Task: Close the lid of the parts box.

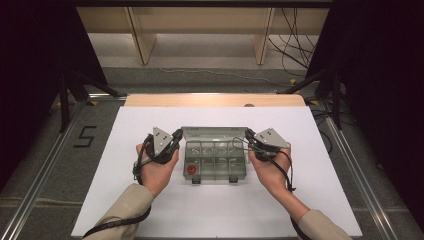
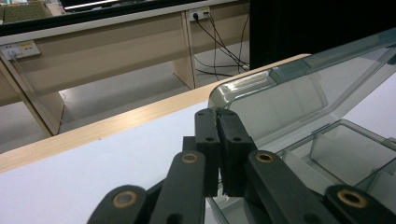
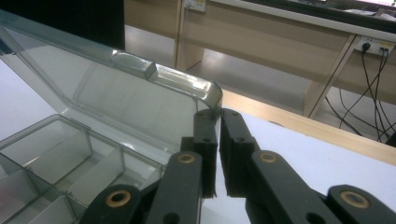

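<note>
Both grippers' fingers hide lid corners.

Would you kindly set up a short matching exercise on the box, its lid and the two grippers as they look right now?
Things:
1. lid
2. red piece
3. left gripper
4. right gripper

States or places:
A. in the box's near-left compartment
B. raised open at the far side
C. shut on the lid's right corner
D. shut on the lid's left corner

Pairs: 1-B, 2-A, 3-D, 4-C
</note>
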Motion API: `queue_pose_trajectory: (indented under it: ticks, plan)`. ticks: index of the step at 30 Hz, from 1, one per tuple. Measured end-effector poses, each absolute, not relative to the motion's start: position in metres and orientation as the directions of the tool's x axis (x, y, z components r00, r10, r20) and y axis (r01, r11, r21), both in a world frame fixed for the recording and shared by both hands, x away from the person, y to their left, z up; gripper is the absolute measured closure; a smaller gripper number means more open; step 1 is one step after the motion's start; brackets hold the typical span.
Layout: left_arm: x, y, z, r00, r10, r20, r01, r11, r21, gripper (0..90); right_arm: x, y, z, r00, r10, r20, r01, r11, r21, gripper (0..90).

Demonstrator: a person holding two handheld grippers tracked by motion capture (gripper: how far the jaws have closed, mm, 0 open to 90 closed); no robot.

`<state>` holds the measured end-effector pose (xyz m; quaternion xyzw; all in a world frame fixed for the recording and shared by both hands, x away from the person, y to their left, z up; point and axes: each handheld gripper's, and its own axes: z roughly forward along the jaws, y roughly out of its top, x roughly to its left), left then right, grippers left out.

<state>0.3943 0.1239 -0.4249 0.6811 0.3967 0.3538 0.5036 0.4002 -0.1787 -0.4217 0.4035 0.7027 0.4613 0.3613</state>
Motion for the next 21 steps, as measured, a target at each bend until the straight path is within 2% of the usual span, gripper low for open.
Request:
queue_pose_trajectory:
  ticks: [21]
  plan:
    - [0.3892,0.1252,-0.4267,0.449,0.889,0.089,0.186,-0.191,0.964,87.2,0.3967,-0.1811,-0.4231,-0.419,0.894,-0.156,0.222,0.268,0.938,85.8]
